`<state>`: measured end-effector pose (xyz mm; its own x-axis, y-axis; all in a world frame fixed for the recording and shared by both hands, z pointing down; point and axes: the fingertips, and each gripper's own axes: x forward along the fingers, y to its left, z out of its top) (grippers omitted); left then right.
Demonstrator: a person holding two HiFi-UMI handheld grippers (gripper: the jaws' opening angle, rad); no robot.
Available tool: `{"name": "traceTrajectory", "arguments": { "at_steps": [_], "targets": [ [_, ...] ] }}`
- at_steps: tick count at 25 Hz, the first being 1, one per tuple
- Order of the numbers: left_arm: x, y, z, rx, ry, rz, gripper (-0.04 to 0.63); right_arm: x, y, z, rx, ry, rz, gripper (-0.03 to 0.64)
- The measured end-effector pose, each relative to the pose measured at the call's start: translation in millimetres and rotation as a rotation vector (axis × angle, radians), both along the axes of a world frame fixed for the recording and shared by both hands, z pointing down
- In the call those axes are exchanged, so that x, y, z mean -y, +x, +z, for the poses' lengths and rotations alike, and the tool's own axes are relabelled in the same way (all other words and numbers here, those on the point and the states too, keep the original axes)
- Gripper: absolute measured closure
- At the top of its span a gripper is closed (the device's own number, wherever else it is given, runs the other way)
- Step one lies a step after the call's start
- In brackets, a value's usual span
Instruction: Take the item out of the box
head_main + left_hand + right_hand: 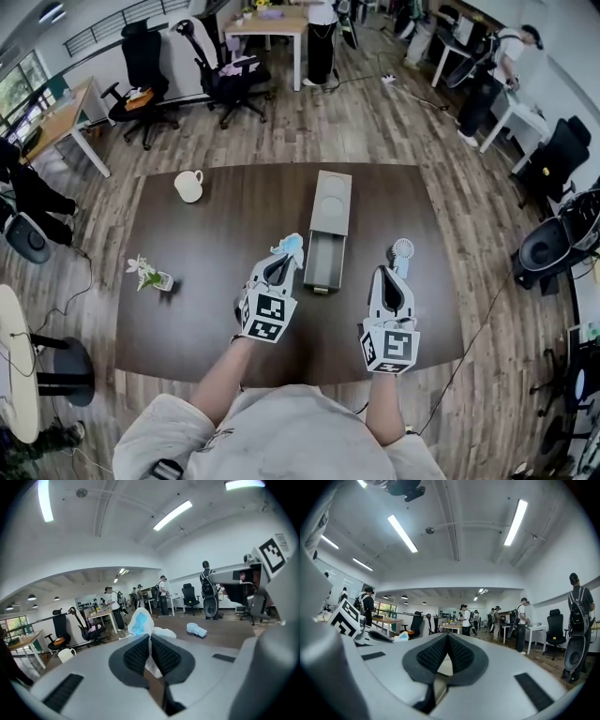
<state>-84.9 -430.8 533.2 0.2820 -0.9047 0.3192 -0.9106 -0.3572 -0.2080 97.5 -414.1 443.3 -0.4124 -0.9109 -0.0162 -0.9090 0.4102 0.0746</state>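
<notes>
A grey box [334,202] lies in the middle of the dark table, its drawer [323,265] pulled out toward me and looking empty inside. Just left of the drawer, my left gripper [284,262] is shut on a white and light-blue item [291,247]. In the left gripper view this item [139,622] sticks up past the closed jaws of the left gripper [150,639]. Right of the drawer, my right gripper [394,275] is raised, its jaws shut with nothing between them [447,638].
A small white and blue fan-like object [403,248] lies on the table just beyond the right gripper. A white mug [189,186] stands at the far left, a small flower vase [150,275] at the left. Office chairs, desks and people surround the table [206,234].
</notes>
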Motion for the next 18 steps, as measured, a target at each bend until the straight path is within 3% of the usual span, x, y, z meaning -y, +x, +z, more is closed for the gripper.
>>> {"name": "traceTrajectory", "arguments": {
  "at_steps": [12, 18],
  "targets": [
    [-49, -93, -64, -0.110, 0.216, -0.172, 0.588, 7, -56, -10, -0.023, 0.028, -0.072, 0.617],
    [-63, -125, -84, -0.158, 0.342, -0.215, 0.588, 15, -75, -11, -0.017, 0.046, -0.085, 0.617]
  ]
}}
